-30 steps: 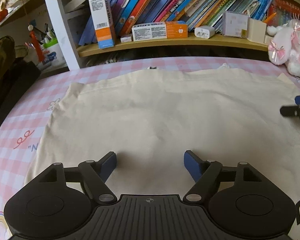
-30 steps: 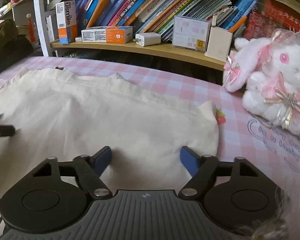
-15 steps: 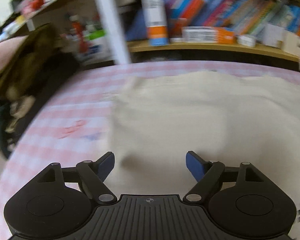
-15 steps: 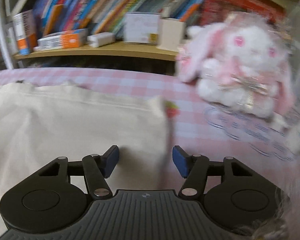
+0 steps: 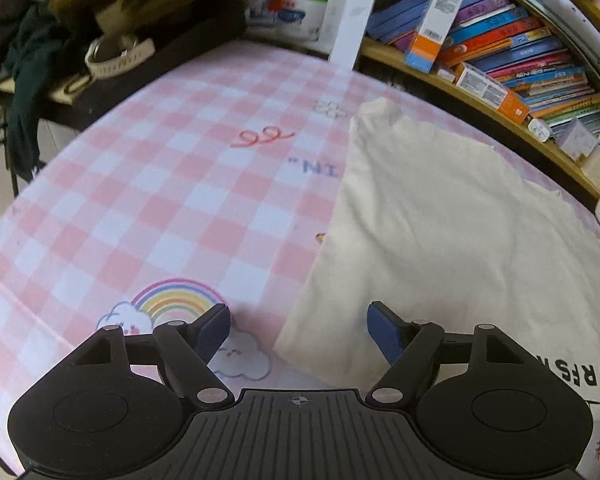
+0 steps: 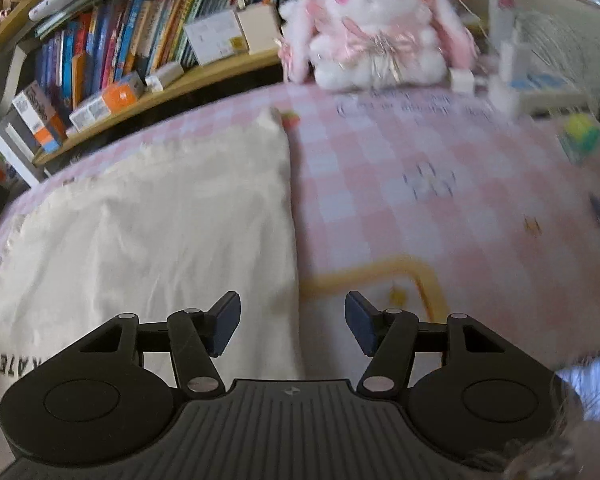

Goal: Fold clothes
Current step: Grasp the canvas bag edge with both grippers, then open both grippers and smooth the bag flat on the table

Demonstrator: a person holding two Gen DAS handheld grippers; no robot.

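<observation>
Pink-and-white checked cloth (image 5: 172,184) covers the surface you work on, most likely a bed or a covered bench; I cannot tell which. Bookshelves (image 5: 512,52) run along the far side, and a white plush rabbit (image 6: 372,28) sits beyond your right hand-held gripper.

Cream garment (image 5: 452,240) lies spread flat, printed lettering near its close edge. It stretches between your two tools, so each one has a side edge to work on.

Left hand-held gripper (image 5: 299,330): fingers wide apart, holding nothing. The garment's left edge (image 5: 324,248) runs forward from the gap between them, bare cloth with a rainbow print (image 5: 172,300) under the left finger, fabric under the right one. You straddle the edge, probably so a pinch catches the border.

Right hand-held gripper (image 6: 293,322): fingers also apart, empty. The garment's right edge (image 6: 292,216) runs forward from between them, fabric on the left finger's side, checked cloth on the right. The right view is blurred, so fine detail there is unsure.

Judgement: no fold shows yet; the garment looks to lie in a single flat spread. Both tools sit lined up on opposite side edges, which suits a lengthwise fold inward. Whether the fingertips touch the fabric or hover above it, I cannot tell.

Risk, as I read it: thin fabric lying flat on soft cloth may let you pinch the checked cover along with the edge.
</observation>
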